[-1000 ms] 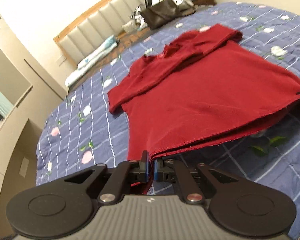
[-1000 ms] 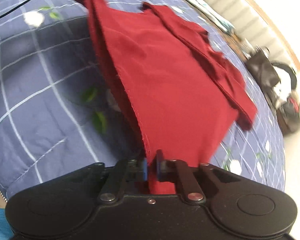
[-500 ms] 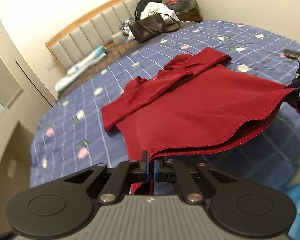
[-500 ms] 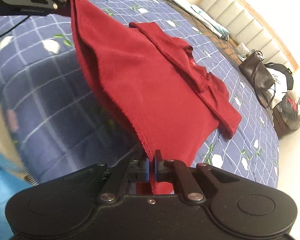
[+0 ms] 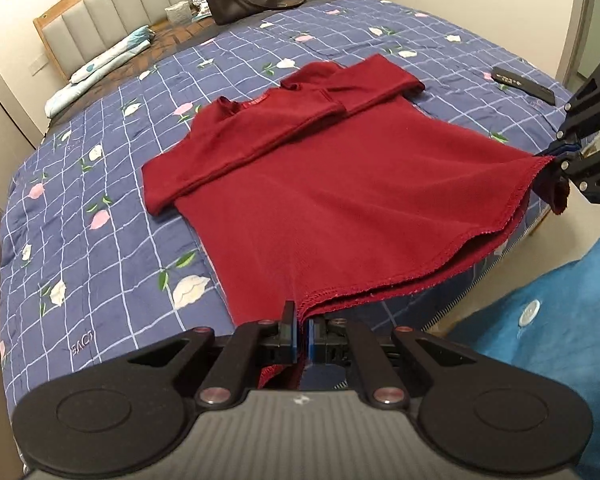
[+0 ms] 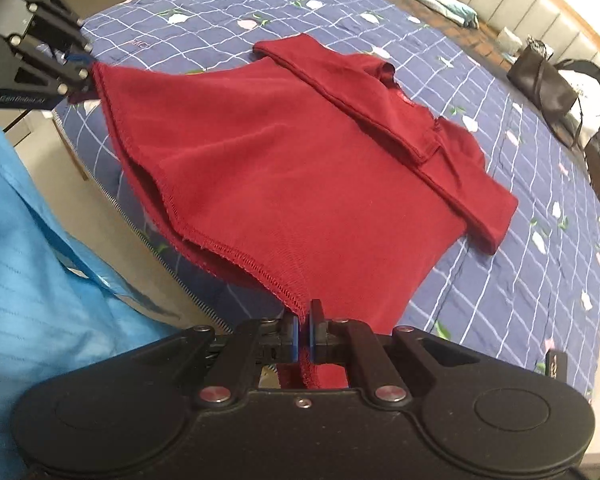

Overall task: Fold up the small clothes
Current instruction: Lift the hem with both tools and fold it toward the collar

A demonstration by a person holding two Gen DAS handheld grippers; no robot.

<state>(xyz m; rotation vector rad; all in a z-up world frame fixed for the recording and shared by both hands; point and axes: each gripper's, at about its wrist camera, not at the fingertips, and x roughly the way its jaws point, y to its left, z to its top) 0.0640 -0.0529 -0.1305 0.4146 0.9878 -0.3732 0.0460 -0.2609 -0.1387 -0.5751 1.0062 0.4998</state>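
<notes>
The left gripper (image 5: 302,330) is clamped on one hem corner of the red sweater (image 5: 320,184). The hem is lifted off the foot edge of the bed (image 5: 112,240), while the collar and folded sleeves are laid flat toward the headboard (image 5: 100,12). The other hem corner is pinched tight in the right gripper (image 6: 304,334).

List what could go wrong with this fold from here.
1. The left gripper and right gripper each pinch only a hem corner of the red sweater; a corner may slip.
2. The folded sleeves lie loose and could shift.
3. The hem sags mid-span and may land wrinkled.
</notes>
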